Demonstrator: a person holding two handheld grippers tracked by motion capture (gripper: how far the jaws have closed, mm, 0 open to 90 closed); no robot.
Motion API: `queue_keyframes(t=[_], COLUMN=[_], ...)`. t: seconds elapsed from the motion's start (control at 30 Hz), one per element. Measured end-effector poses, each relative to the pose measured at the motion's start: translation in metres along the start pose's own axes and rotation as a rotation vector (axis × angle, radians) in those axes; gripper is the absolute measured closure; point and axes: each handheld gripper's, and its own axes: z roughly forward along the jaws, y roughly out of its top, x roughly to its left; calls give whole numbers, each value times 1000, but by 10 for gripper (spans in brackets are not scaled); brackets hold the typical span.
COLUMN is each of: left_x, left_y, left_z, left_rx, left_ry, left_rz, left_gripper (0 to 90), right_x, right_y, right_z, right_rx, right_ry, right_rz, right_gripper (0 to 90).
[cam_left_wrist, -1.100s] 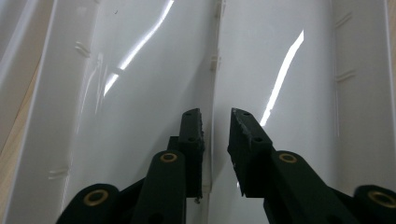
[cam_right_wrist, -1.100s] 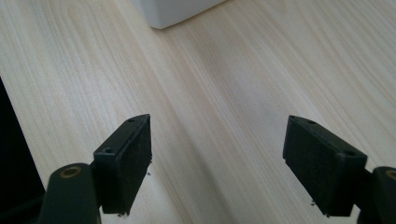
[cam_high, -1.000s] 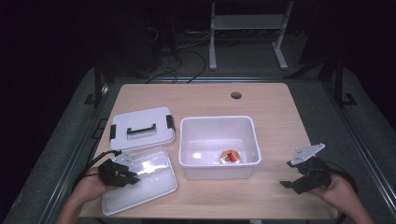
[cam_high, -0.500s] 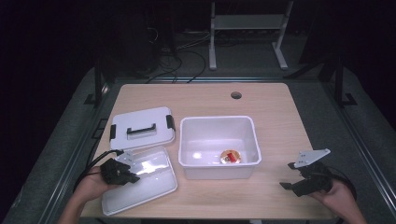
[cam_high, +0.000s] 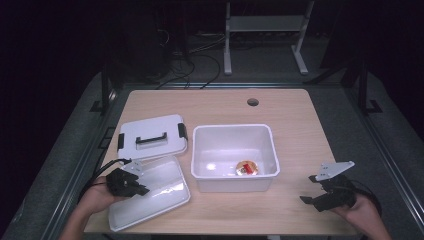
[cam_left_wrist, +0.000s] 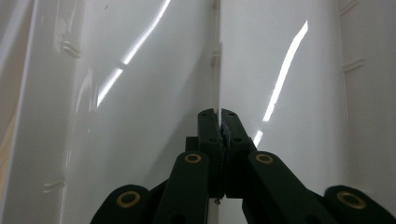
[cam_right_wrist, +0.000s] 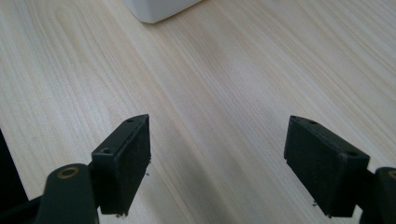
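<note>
The left gripper (cam_high: 131, 183) is clamping the rim of the clear lid (cam_high: 150, 192) lying just left of the bin (cam_high: 233, 156), seemingly to lift it; the right gripper (cam_high: 327, 194) is idling right of the bin, jaws gaping.

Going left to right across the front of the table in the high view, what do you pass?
Left gripper, shut on the rim of the clear lid → white bin holding a small red and yellow item → right gripper, jaws open over bare wood.
</note>
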Motion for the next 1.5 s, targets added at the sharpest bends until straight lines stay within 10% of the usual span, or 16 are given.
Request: queue_keyframes(t=[0.93, 1.5], left_x=[-18, -27], left_y=[30, 95], left_z=[-99, -124], left_rx=[-54, -73], left_ry=[36, 43], left_rz=[88, 198], left_gripper=[890, 890], right_x=[-3, -3], right_y=[-2, -1], right_z=[3, 7], right_rx=[2, 13], right_ry=[-12, -7], right_rz=[23, 21], right_gripper=[198, 194])
